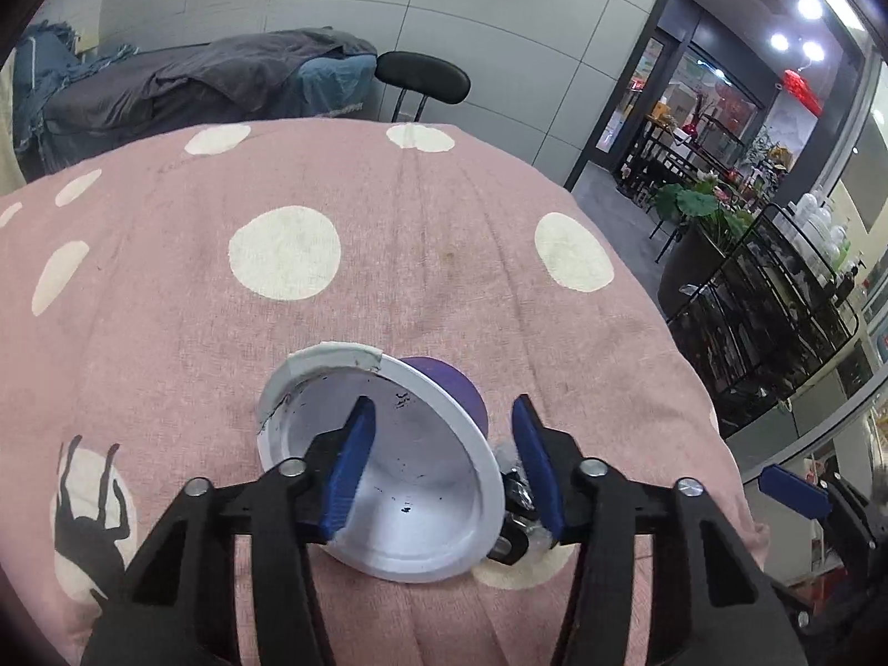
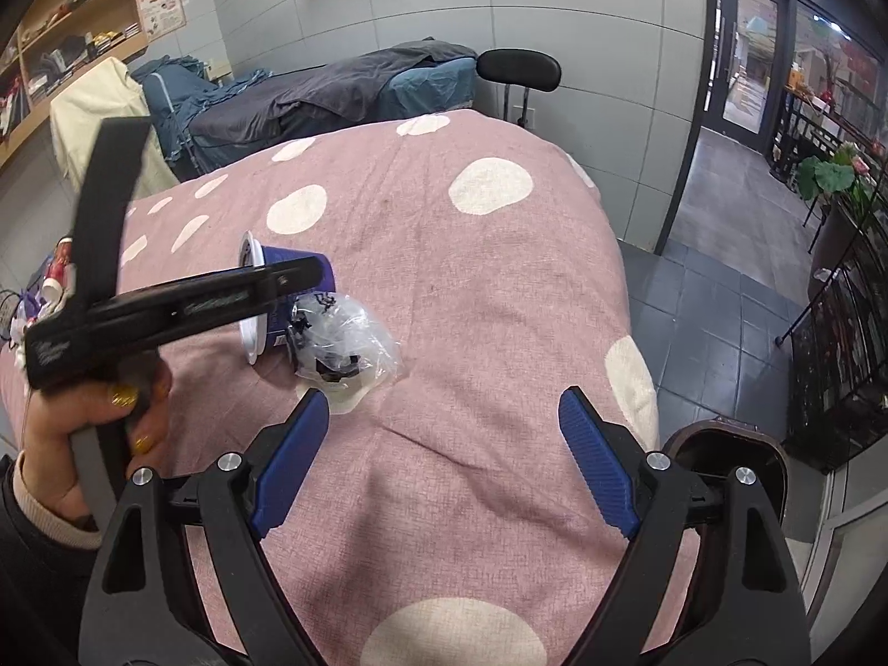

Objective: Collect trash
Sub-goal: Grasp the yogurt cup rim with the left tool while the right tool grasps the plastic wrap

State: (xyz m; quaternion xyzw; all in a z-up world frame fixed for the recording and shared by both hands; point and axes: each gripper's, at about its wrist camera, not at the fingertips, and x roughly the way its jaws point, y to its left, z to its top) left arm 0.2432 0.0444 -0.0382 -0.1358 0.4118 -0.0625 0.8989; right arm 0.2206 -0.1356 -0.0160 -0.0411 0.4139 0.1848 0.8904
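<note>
An empty purple cup with a white inside (image 1: 410, 477) lies on its side on the pink dotted cloth (image 1: 388, 255). My left gripper (image 1: 444, 460) is open, with one finger inside the cup's mouth and the other outside its rim. A crumpled clear plastic wrapper (image 1: 519, 491) lies against the cup. In the right wrist view the cup (image 2: 288, 283) and the wrapper (image 2: 344, 341) lie ahead and to the left. My right gripper (image 2: 444, 455) is open and empty above the cloth. The left gripper (image 2: 183, 305) reaches over the cup from the left.
A dark bin (image 2: 727, 460) stands on the floor at the table's right edge. A black chair (image 2: 519, 72) and a bed with grey covers (image 2: 344, 89) stand behind the table. Black wire racks (image 1: 777, 299) and plants stand at the right.
</note>
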